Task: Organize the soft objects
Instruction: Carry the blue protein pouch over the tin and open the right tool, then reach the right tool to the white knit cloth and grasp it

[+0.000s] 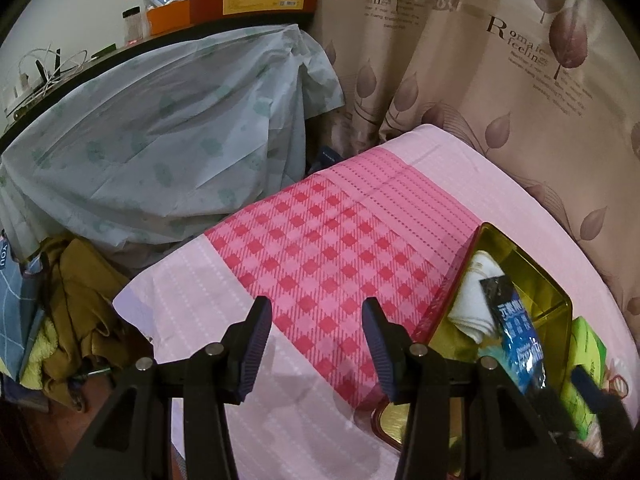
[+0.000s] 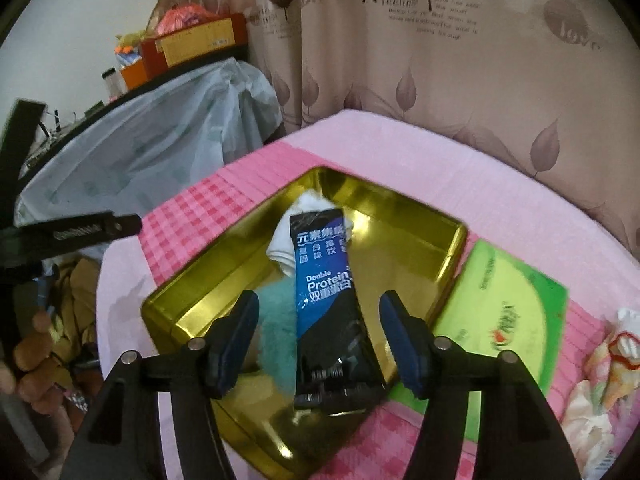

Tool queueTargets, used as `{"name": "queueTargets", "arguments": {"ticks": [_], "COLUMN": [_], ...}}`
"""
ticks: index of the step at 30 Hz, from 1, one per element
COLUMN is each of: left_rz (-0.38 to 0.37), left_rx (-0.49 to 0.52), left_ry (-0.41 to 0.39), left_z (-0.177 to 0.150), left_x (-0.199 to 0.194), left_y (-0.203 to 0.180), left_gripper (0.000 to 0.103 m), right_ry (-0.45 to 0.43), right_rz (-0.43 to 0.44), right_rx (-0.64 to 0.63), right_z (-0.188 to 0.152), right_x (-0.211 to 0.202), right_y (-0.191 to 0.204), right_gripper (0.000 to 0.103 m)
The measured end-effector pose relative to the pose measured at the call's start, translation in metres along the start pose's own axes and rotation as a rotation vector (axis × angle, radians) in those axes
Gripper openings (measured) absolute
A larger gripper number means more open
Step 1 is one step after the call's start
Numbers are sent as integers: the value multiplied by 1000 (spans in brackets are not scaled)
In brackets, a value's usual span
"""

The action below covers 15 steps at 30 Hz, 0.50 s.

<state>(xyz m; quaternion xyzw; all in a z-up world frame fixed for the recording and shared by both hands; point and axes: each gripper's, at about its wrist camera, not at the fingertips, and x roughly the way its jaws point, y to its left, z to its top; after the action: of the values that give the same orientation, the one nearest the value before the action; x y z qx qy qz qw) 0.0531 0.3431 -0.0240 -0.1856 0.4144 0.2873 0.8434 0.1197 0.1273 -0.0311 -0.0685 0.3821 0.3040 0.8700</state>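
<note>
Gold tin (image 2: pixel 400 200) is receiving the protein sachet (image 2: pixel 324 280); right claw (image 2: pixel 320 340) is gaping wide, left claw (image 1: pixel 316 348) wide and idle. Next: grasping green pack (image 2: pixel 508 308).

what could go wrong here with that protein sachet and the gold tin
1. The blue and black protein sachet sits between the open right gripper fingers, leaning over the white rolled cloth and teal fluffy item. It may slide or tip rather than lie flat.
2. The gold metal tin rests on soft pink checked bedding; pressing down could tilt it.
3. The green flat packet touches the tin's side and could get nudged.
</note>
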Motion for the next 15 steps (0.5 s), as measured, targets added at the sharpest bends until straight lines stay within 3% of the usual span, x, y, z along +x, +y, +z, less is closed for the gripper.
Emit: {"name": "queueTargets", "arguments": {"ticks": [7,15], "left_rz": [2,0], "left_rx": [8,53], "left_ry": [1,2], "left_z": [-1,-5], "left_x": [1,1], "left_y": [-2,-12], "left_gripper": [48,48], "right_ry": [-66,-46], "right_rz": [-92,-322], "right_rx": [32,158], "right_z": [1,-12], "right_x": [-51,-92], "right_y": [-49,-166], "right_gripper": [65,67]}}
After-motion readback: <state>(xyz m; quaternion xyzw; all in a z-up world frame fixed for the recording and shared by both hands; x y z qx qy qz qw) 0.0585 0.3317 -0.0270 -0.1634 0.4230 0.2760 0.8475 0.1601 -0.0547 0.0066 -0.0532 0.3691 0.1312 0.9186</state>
